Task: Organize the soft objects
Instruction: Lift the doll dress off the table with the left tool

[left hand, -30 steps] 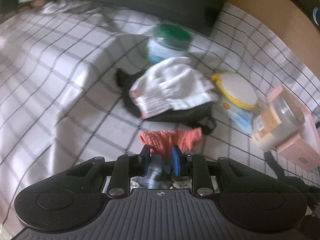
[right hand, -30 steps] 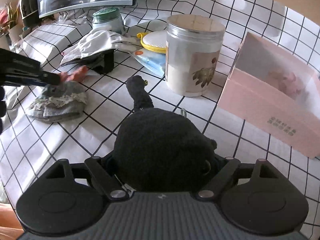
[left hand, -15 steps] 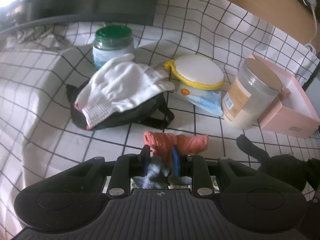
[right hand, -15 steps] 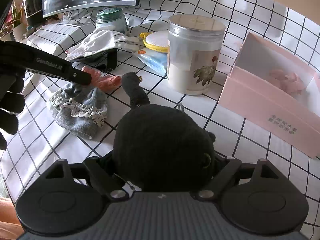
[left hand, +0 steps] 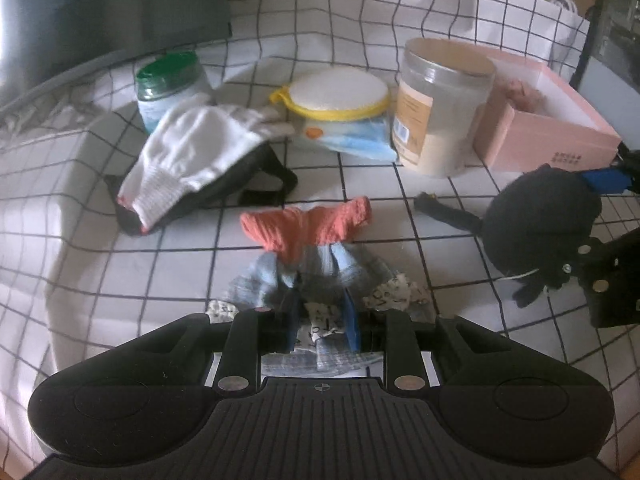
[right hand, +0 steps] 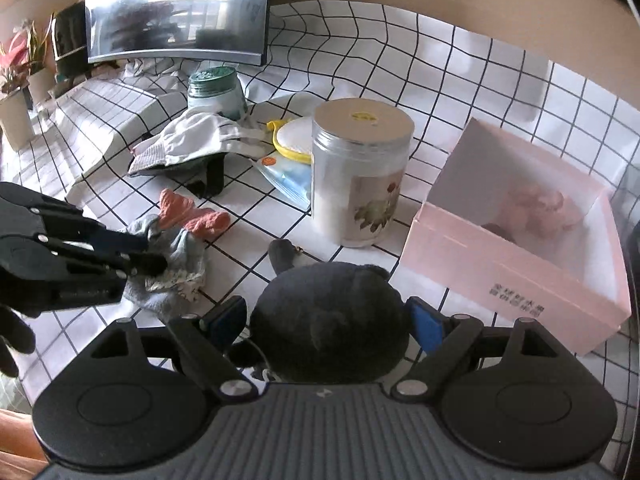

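Observation:
My left gripper (left hand: 320,280) is shut on a bundle of socks: a grey-blue lace-trimmed sock (left hand: 260,284) and an orange sock (left hand: 308,226) that hangs past the tips. The bundle rests on the checked cloth and shows in the right wrist view (right hand: 176,256) beside the left gripper (right hand: 148,258). My right gripper (right hand: 326,320) holds a black plush toy (right hand: 328,316) between its blue pads; the toy also shows in the left wrist view (left hand: 540,224). An open pink box (right hand: 516,256) with a pink soft item (right hand: 536,204) inside stands to the right.
A clear jar with a flat lid (right hand: 360,172) stands before the box. A white glove (left hand: 196,152) lies on a black strap item (left hand: 260,176). A yellow-rimmed pad (left hand: 336,98), a blue packet (left hand: 352,140), a green-lidded jar (left hand: 170,84) and a monitor (right hand: 176,8) are behind.
The left gripper has swung right with the sock bundle toward the jar and box. The right gripper's jaws now stand wider around the black plush.

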Demonstrator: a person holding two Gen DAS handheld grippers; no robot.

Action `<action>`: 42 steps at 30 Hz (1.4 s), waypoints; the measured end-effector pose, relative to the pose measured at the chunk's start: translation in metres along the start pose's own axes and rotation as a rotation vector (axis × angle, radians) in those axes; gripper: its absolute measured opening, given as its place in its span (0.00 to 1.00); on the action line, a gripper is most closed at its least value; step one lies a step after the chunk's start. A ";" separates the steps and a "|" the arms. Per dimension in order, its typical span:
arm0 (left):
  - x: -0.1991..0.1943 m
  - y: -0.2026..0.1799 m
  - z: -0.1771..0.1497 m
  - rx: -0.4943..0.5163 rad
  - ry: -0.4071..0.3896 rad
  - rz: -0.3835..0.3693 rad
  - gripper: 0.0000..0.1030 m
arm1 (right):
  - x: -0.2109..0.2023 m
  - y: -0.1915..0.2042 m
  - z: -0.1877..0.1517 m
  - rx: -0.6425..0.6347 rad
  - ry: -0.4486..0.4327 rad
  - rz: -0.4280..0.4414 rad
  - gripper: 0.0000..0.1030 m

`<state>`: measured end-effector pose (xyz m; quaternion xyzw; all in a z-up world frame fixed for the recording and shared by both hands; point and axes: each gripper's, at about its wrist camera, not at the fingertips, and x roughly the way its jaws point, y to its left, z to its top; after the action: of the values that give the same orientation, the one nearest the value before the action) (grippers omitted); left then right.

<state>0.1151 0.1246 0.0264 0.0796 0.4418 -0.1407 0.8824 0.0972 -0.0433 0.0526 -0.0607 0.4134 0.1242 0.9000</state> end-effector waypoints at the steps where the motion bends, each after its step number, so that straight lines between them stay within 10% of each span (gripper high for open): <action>1: 0.001 -0.001 0.001 -0.002 0.008 -0.006 0.25 | 0.001 0.001 0.000 -0.002 0.002 -0.003 0.84; 13: 0.012 0.028 0.013 -0.190 0.073 -0.199 0.40 | 0.000 -0.007 -0.005 0.011 0.013 -0.021 0.84; 19: 0.014 0.021 0.020 -0.189 0.098 -0.173 0.44 | -0.002 -0.006 -0.003 0.005 0.003 -0.024 0.84; 24: 0.020 0.011 0.028 -0.188 0.125 -0.200 0.81 | -0.002 -0.006 -0.002 0.006 0.002 -0.022 0.84; 33: -0.007 0.001 0.018 -0.046 -0.078 -0.003 0.77 | -0.009 -0.013 -0.002 0.015 -0.023 -0.023 0.84; 42: 0.025 0.019 0.021 -0.190 -0.007 0.025 0.78 | -0.014 -0.013 -0.001 0.008 -0.038 -0.015 0.84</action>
<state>0.1514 0.1326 0.0190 0.0007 0.4488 -0.0872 0.8893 0.0909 -0.0589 0.0627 -0.0581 0.3961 0.1168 0.9089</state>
